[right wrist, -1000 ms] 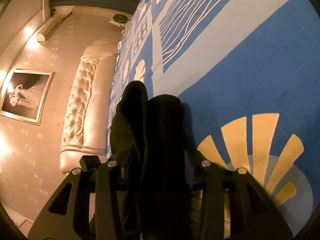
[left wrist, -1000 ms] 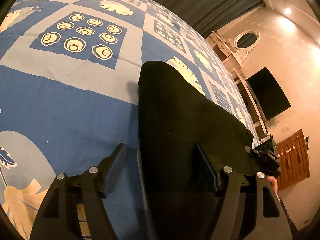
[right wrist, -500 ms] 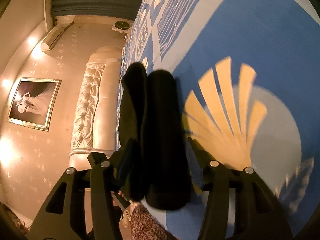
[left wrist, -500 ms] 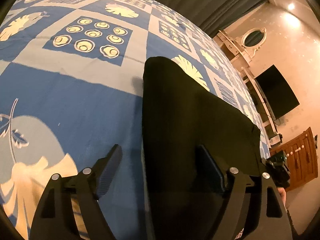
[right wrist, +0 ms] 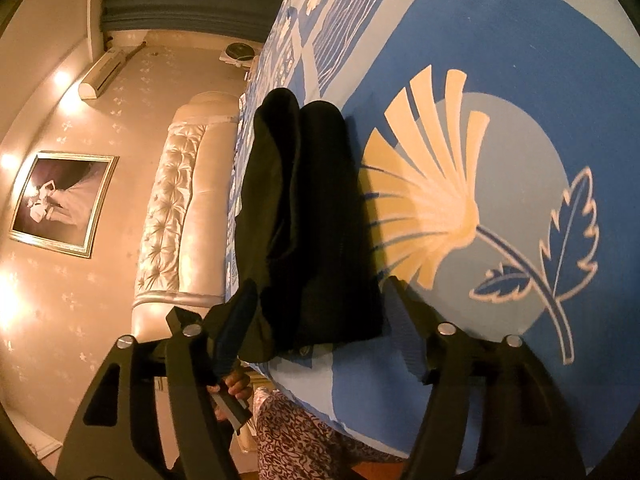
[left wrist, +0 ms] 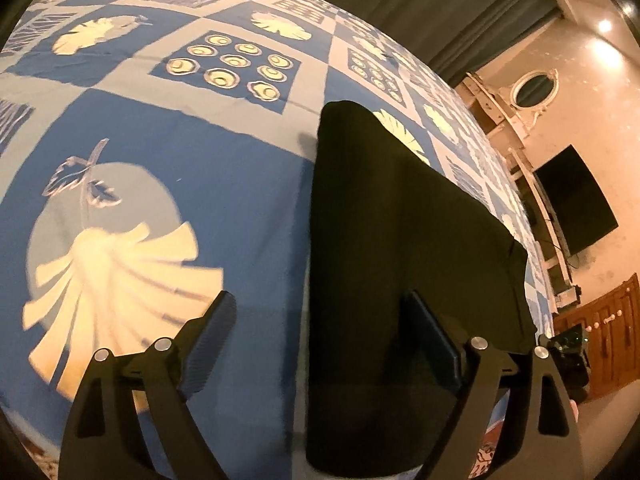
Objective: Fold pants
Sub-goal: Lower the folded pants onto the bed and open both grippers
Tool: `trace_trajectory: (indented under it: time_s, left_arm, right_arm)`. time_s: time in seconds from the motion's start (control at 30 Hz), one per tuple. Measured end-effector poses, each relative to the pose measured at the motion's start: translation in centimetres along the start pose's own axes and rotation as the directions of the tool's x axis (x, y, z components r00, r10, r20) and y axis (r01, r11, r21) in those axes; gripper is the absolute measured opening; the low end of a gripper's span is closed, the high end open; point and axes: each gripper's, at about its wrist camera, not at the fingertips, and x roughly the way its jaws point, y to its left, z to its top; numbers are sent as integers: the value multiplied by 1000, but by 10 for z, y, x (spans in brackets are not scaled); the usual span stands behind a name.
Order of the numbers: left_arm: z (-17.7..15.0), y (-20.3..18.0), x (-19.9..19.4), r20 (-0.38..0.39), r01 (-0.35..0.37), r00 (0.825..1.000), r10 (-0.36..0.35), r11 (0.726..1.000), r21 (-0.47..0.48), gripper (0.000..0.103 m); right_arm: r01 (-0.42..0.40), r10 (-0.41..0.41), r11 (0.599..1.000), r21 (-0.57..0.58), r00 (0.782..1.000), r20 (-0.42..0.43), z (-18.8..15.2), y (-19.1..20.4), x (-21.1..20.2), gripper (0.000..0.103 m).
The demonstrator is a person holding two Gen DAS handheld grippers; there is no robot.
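The black pants (left wrist: 392,248) lie folded as a long flat stack on the blue patterned bedspread (left wrist: 200,184), near its front edge. In the right wrist view the pants (right wrist: 304,216) show as two thick folded layers side by side. My left gripper (left wrist: 320,320) is open, its jaws wide apart; the pants' near end lies between them and nothing is gripped. My right gripper (right wrist: 320,308) is open too, its jaws on either side of the pants' near end, apart from the cloth.
The bedspread's front edge (right wrist: 360,412) drops off just below the pants. A tufted headboard (right wrist: 176,208) and framed picture (right wrist: 60,204) are to the left. A wall TV (left wrist: 576,204) and wooden cabinet (left wrist: 608,340) stand to the right of the bed.
Both grippers have pulled back from the pants toward the bed's front edge. The right gripper's jaws have opened and let go of the pants. The pants stay folded on the bed.
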Motion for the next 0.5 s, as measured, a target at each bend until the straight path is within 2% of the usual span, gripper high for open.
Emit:
trace_trajectory:
  time_s: [0.13,0.3,0.5]
  left_arm:
    - [-12,-2,-13,17,-50,999,50,999,5,86]
    - [-30,-13,-30,51,-138,990,134,988,74,86]
    - [-49,-32,-50,98,-182,980,172,977,111,86]
  right_arm:
    - [35,-35,999,-11,999,11,-10,4,-4,70]
    - [104,-104,994,-27,994,22,-26,14,-9,76]
    - [196,-195,980,-40,980,27,-47,25,-8,83]
